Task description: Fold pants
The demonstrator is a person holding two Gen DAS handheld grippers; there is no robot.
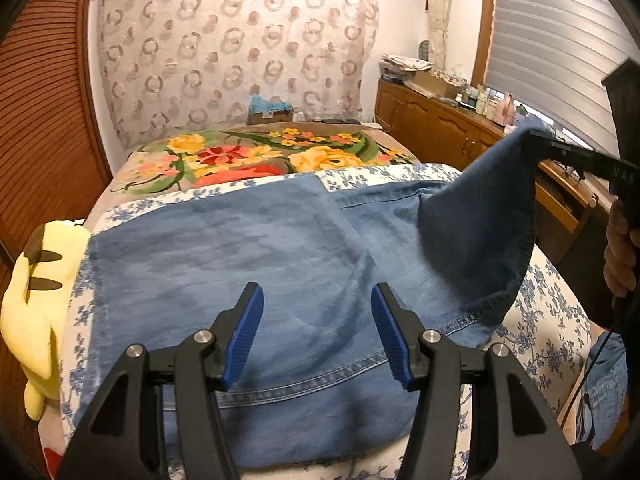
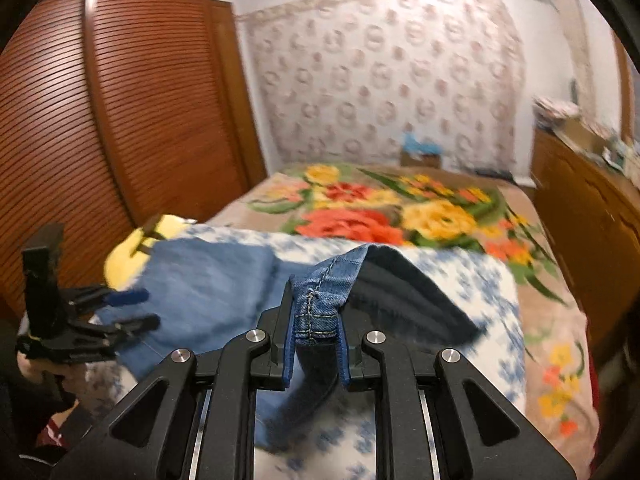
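The right gripper (image 2: 316, 344) has its jaws pinched on a stitched hem corner of the blue jeans (image 1: 248, 264), and the denim stands up between the blue pads with a dark fold trailing away behind it. Seen from the left wrist camera, that same gripper holds the corner lifted at the right of the scene, so the cloth rises in a peak off the bed and hangs down to its near hem.

The left gripper (image 1: 316, 332) hovers with its jaws spread wide and nothing between them, above the near part of the jeans; whether it touches the cloth I cannot tell.

The rest of the jeans lies fairly flat across the blue-flowered white quilt (image 1: 552, 328), with a stitched seam running along the near edge. A yellow plush toy (image 1: 36, 280) sits at the left edge of the bed, just beside the denim. Farther off lies a floral blanket (image 1: 256, 156), and a wooden cabinet (image 1: 432, 116) runs along the right wall.

As I judge it, one fold is under way: the raised portion at the right is not yet laid over the flat portion. That fold remains to be set down and smoothed, and probably at least one more fold follows before the jeans are a compact bundle.
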